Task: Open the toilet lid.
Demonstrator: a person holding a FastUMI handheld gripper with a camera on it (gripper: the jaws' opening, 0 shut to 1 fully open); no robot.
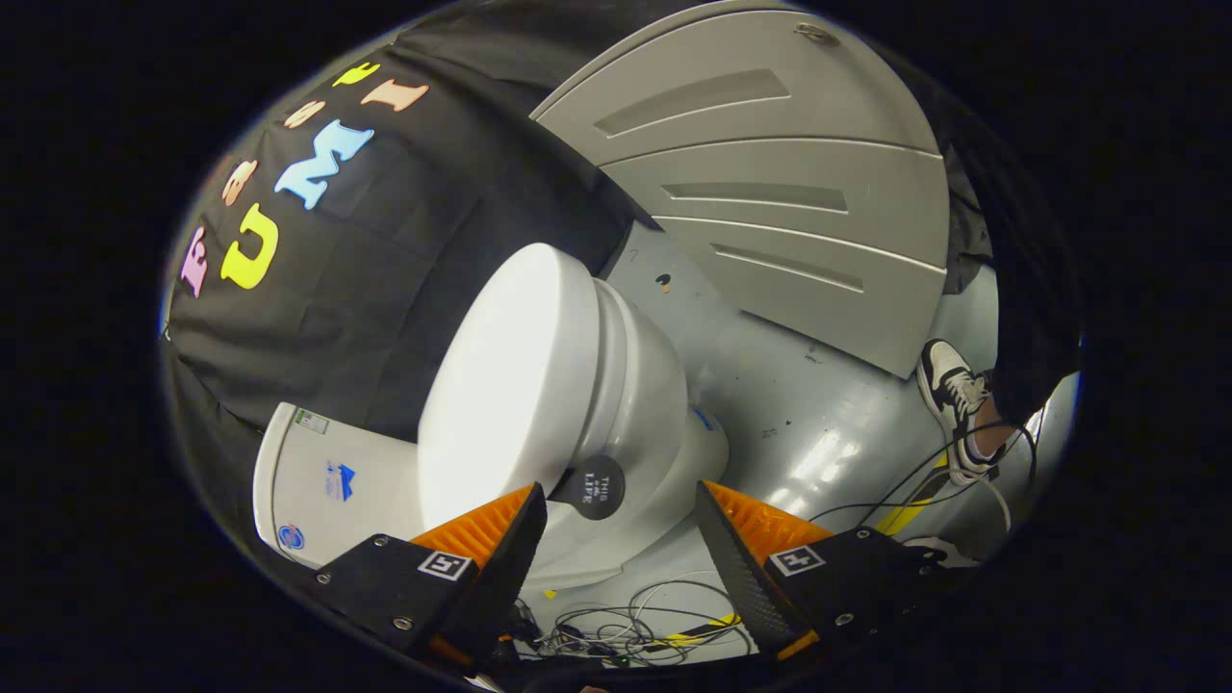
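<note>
A white toilet stands just ahead of the fingers and looks tipped sideways because the view is rolled. Its lid (500,385) is a smooth white oval lying shut on the bowl (654,404). The tank (318,481) with small stickers sits behind the lid, against the black cloth wall. A round dark sticker (592,486) is on the bowl's side near the lid's edge. My gripper (619,489) is open with nothing held. One fingertip (525,510) is close by the lid's rim. The other fingertip (717,510) is over the bowl's base.
A grey ribbed panel (770,192) stands beyond the toilet. A person's shoe (953,395) and dark trouser leg are on the glossy grey floor (799,414) to one side. Loose cables (626,626) and yellow tape (905,515) lie on the floor near the fingers.
</note>
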